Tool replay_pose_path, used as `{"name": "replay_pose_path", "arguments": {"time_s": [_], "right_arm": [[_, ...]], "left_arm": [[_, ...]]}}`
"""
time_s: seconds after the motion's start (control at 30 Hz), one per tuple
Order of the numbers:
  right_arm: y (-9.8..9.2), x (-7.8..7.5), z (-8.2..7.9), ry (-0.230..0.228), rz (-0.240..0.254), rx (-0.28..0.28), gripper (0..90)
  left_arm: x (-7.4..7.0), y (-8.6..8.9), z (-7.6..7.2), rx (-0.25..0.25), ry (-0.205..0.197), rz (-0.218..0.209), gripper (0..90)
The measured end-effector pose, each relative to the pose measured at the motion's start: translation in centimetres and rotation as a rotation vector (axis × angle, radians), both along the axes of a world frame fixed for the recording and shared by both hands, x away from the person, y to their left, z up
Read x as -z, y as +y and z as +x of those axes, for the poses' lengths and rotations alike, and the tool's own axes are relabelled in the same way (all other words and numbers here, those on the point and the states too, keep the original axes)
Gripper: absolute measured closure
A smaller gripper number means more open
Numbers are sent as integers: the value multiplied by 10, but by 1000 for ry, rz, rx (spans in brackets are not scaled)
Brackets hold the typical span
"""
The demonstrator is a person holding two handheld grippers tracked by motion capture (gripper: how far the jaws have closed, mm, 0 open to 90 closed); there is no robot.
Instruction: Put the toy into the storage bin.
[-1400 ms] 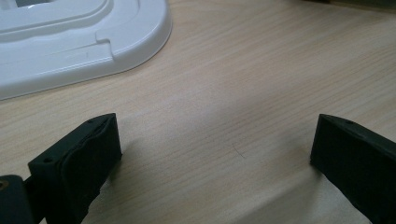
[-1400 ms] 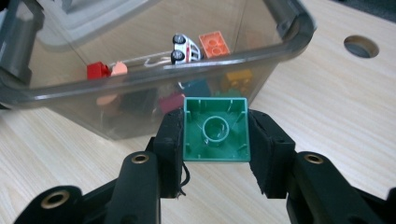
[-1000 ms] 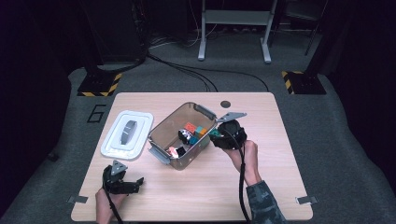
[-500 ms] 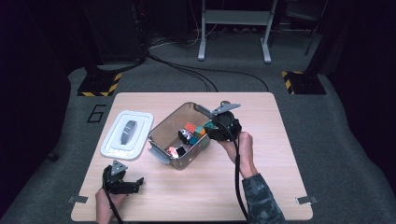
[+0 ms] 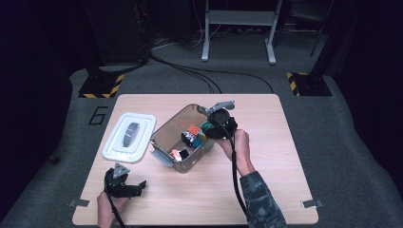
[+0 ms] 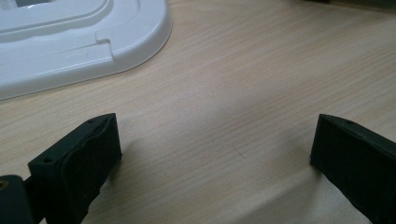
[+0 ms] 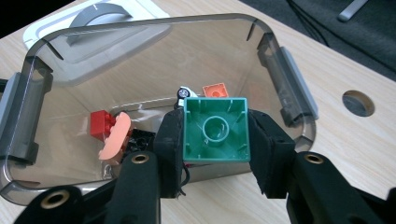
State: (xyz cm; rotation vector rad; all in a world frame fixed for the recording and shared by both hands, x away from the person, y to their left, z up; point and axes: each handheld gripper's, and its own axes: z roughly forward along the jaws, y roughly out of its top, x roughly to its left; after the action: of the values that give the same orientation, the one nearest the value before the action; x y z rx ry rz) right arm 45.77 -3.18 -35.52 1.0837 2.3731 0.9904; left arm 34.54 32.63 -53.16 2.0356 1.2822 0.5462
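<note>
The green block (image 5: 207, 127) sits clamped in the right tongs (image 5: 209, 128) at the near-right rim of the clear bin (image 5: 166, 135), which stands mid-table in the high view. A white lid (image 5: 129, 137) lies just left of the bin, apart from it. The left tongs (image 5: 130, 188) rest near the table's (image 5: 266, 190) front-left corner, well apart from the bin; bare wood stretches to the right and front of the bin.

In the left gripper view, the left tongs (image 6: 210, 158) stand wide apart with only bare table between them; the lid's (image 6: 84, 42) rounded corner lies ahead at upper left.

In the right gripper view, the right tongs (image 7: 215, 140) press on both sides of the green block (image 7: 215, 129), hollow underside showing, above the bin's near wall (image 7: 224, 170). Inside lie a red brick (image 7: 102, 123), a salmon piece (image 7: 116, 136), a black brick (image 7: 137, 139) and an orange brick (image 7: 215, 89). A round hole (image 7: 358, 102) marks the table beyond the bin's right latch (image 7: 294, 88).
</note>
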Motion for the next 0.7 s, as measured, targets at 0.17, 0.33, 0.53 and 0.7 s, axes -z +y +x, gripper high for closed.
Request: {"name": "replay_pose_path", "arguments": {"time_s": [0.17,0.33,0.53,0.7], "right_arm": [[6,4,4,17,-16,-18,586],[12,9,6,36,-37,-35,586],[20,18,8,62,-59,-57,586],[24,25,9,84,-76,-58,585]], "left_arm": [[0,0,0,1,1,2,14],[0,0,0,1,2,1,14],[0,0,0,1,2,2,14],[0,0,0,1,3,0,14]]}}
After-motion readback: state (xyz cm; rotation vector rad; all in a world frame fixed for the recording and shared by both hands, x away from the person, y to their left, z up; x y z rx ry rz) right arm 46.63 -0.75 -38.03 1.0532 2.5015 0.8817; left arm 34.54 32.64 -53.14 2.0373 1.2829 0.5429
